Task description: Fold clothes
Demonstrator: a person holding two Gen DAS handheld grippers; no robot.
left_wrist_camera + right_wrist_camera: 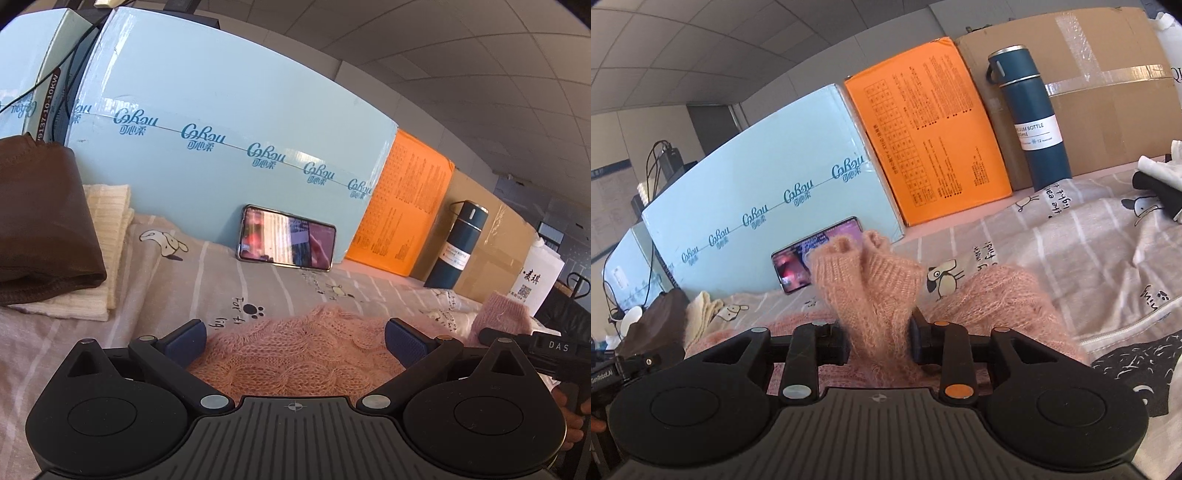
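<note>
Two folded piles: brown garment [44,221] on cream knit [107,236], far left on the striped sheet [221,280].
Left claw [295,341]: spread wide, holding nothing, over the pink sweater [303,354] lying near centre.
Phone [287,243]: leaning against the pale blue box [229,122].
Right claw [879,345]: closed on the sweater's cuff [864,269], which sticks up.
Bottle [1030,114]: far right.

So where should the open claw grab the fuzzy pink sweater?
I'd take the near edge of the pink sweater, straight ahead of the left claw. It lies flat between the wide-open fingers, so coming in low from the front and pinching a fold of knit looks easiest. The right claw already holds the ribbed sleeve ends.
</note>
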